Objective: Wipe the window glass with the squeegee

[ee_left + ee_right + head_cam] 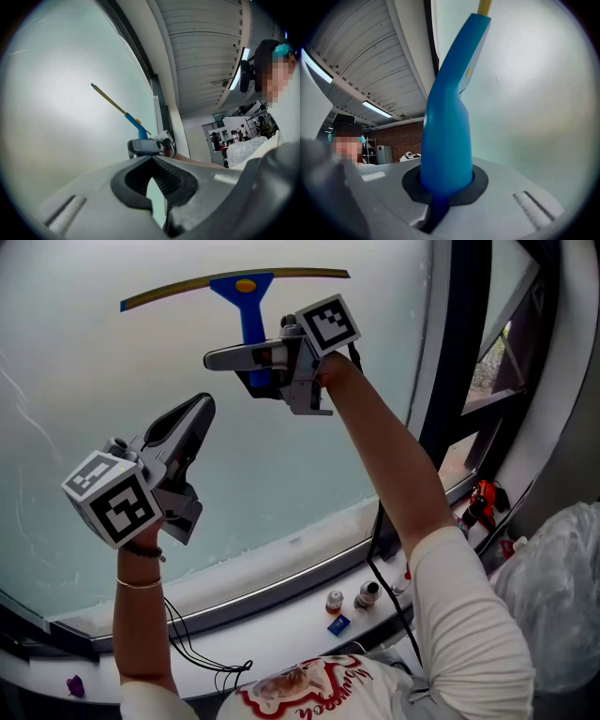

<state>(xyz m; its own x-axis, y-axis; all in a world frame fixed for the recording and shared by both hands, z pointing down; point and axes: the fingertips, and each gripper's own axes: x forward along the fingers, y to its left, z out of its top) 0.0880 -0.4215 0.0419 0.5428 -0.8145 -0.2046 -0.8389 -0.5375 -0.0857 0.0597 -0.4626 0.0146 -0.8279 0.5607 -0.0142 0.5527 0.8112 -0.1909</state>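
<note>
One broad pane, the window glass (112, 324), fills the far side of the scene, pale and misted, with faint streaks at its left edge. High up on it sits the squeegee (246, 298). Its thin blade appears to lie against the pane, with its long axis running left to right, the left end a little lower than the right. The blue handle points down and back from the blade's middle toward the person.

The right gripper (246, 367) has its jaws clamped on that handle, which the right gripper view shows rising straight out from between them. The left gripper (199, 413) is raised lower and to the left, near the glass. Its jaws are closed together on nothing, the tips meeting.

The wiping stroke looks under way or about to start from the top. The next move likely calls for steady pressure and a straight downward pull, with the blade flat on the glass so that no band is missed.
</note>
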